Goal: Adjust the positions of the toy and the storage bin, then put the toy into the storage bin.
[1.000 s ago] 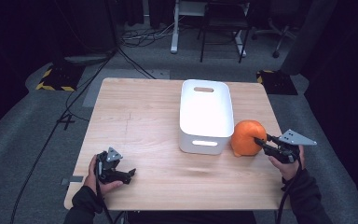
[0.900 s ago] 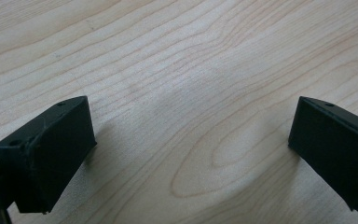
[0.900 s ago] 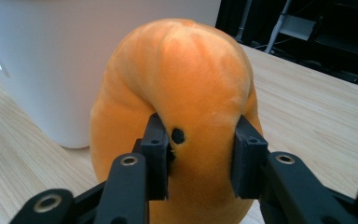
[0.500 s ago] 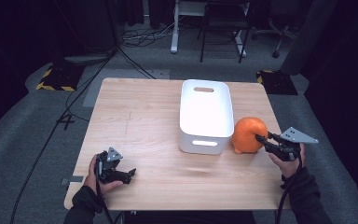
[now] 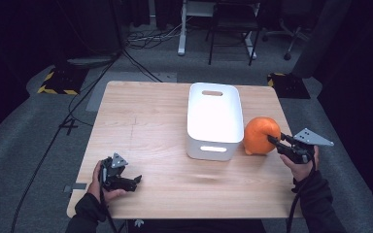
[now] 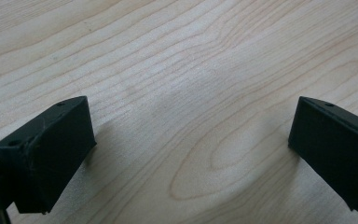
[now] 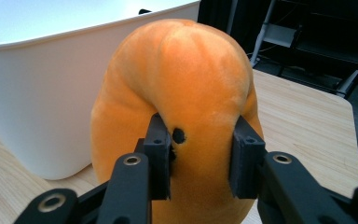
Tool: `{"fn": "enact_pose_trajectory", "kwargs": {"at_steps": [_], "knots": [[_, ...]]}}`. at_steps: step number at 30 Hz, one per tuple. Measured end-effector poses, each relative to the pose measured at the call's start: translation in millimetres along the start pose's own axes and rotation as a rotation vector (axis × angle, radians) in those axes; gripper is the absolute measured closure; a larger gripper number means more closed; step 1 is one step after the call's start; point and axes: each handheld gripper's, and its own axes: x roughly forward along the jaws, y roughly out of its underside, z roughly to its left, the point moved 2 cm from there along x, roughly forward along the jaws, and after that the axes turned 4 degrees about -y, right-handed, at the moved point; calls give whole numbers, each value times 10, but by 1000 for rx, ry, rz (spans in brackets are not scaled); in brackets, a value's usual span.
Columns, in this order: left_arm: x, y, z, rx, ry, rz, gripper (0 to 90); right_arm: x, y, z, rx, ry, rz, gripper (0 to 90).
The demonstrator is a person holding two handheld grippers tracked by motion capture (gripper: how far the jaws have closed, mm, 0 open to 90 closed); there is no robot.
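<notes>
An orange plush pumpkin [image 5: 261, 135] sits at the right side of the wooden table [image 5: 145, 121], right beside a white plastic bin [image 5: 211, 148]. My right gripper [image 5: 273, 140] reaches it from the right and is shut on it. In the right gripper view the two pads [image 7: 161, 154] dent a fold of the pumpkin [image 7: 182, 93], with the bin wall [image 7: 37, 102] just behind. Near the table's front left, my left gripper [image 5: 135, 180] rests low over the bare wood, open. In the left gripper view only wood grain lies between its jaws [image 6: 191, 149].
The bin stands in the middle right of the table, its inside bare white. Beyond the far edge are desk legs, a chair [image 5: 233, 29] and floor cables [image 5: 141, 39]. The table's right edge runs close under my right hand.
The right gripper and the pumpkin have edged slightly upward in the high view. The left hand and its gripper have stayed in place.
</notes>
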Motion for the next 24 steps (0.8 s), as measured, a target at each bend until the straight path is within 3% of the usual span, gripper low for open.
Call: {"fn": "enact_pose_trajectory", "kwargs": {"at_steps": [24], "knots": [[0,0,-2,0,0,-2,4,-156,-182,-90,-10,29,-43,659]]}}
